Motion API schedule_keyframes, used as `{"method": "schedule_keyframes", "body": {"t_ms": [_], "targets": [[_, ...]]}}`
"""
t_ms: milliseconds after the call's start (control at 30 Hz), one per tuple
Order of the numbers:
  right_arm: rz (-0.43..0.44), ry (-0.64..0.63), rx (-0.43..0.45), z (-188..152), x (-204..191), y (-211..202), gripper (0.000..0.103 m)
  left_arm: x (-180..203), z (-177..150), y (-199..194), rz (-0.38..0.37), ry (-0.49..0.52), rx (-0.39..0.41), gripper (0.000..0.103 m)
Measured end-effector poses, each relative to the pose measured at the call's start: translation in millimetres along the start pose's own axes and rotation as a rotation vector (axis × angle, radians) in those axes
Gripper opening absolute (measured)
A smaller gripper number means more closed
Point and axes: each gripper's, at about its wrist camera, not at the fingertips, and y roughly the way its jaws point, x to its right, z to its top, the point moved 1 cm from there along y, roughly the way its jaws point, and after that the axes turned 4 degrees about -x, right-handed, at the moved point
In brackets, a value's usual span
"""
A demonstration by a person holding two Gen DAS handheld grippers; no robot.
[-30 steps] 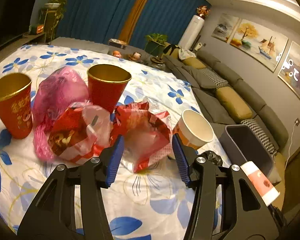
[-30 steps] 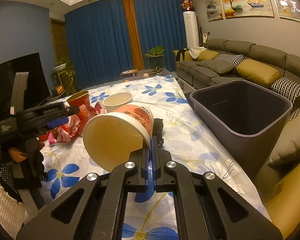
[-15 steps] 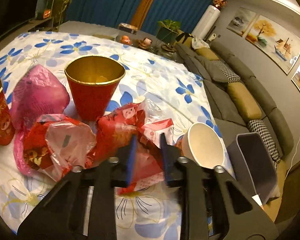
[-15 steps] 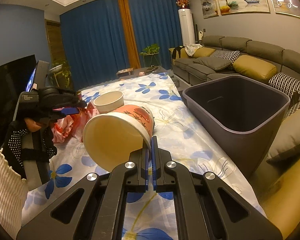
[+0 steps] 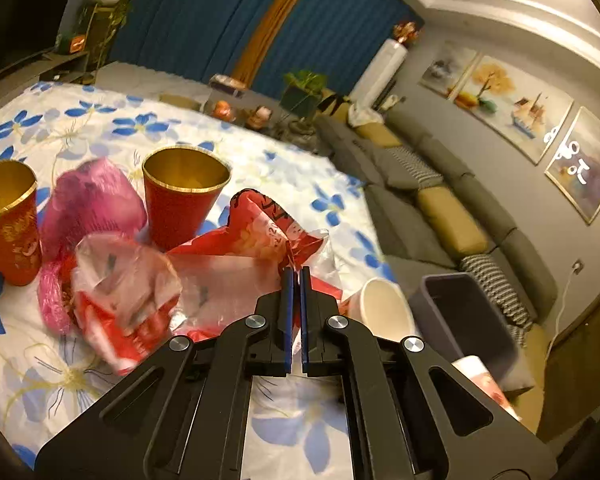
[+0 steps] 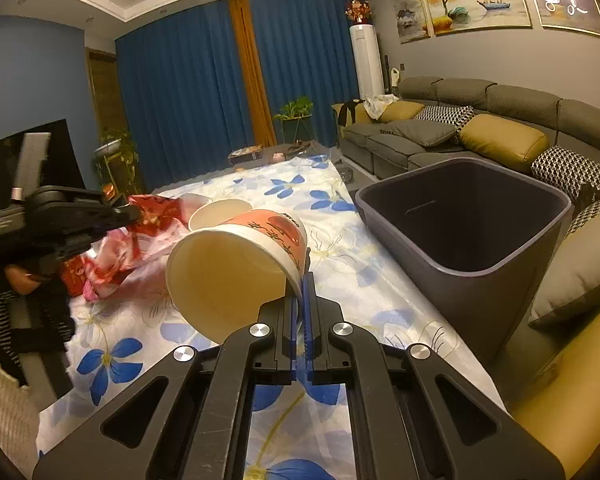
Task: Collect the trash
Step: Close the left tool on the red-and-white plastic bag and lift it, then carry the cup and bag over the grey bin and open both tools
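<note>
From the left wrist view we see things the right one hides: two red cups with gold rims (image 5: 182,196) standing upright on the flowered desk (image 5: 100,124), a pink bag (image 5: 88,208) between them, and a second crumpled red-and-clear bag (image 5: 124,300) lying in front of them. From the right wrist view we get what the left only hints at: the whole open mouth of the grey bin (image 6: 464,224) standing just off the desk's edge beside the sofa (image 6: 480,120), and the person's gloved hand (image 6: 24,292) on the left hand-held gripper.

The left hand-held gripper (image 5: 295,274) has just been closing, and its blue pads are now clenched on the upper edge of the red plastic bag (image 5: 256,236), which hangs from the tips in front of it, raised off the desk. In the right view the same bag (image 6: 148,216) shows at the tip of the left hand-held gripper (image 6: 134,214), to the left of a white paper bowl (image 6: 216,214) sitting on the desk.

The right hand-held gripper (image 6: 300,280) is clamped on the rim of an orange-printed paper cup (image 6: 240,256), which lies tilted on its side, mouth toward the camera, just left of and above the tips. The bin stands to the right of that cup, apart from it. We see this cup only as a blurred edge (image 5: 484,380) at the lower right of the left view.
</note>
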Motion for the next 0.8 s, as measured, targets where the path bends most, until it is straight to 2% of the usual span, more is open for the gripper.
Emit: {"method": "schedule_keyframes", "body": {"t_ms": [233, 433, 800], "targets": [[0.0, 0.012, 0.016, 2.9, 4.0, -6.0, 0.004, 5.5, 5.3, -40.6, -0.051, 0.007, 0.077, 0.001], [-0.009, 0.019, 0.037, 7.2, 7.4, -10.7, 0.004, 14.8, 9.1, -59.6, -0.086, 0.028, 0.116, 0.001], [-0.047, 0.044, 0.074, 16.7, 22.1, -15.2, 0.004, 48.6, 6.2, -62.3, -0.163, 0.092, 0.112, 0.001]]}}
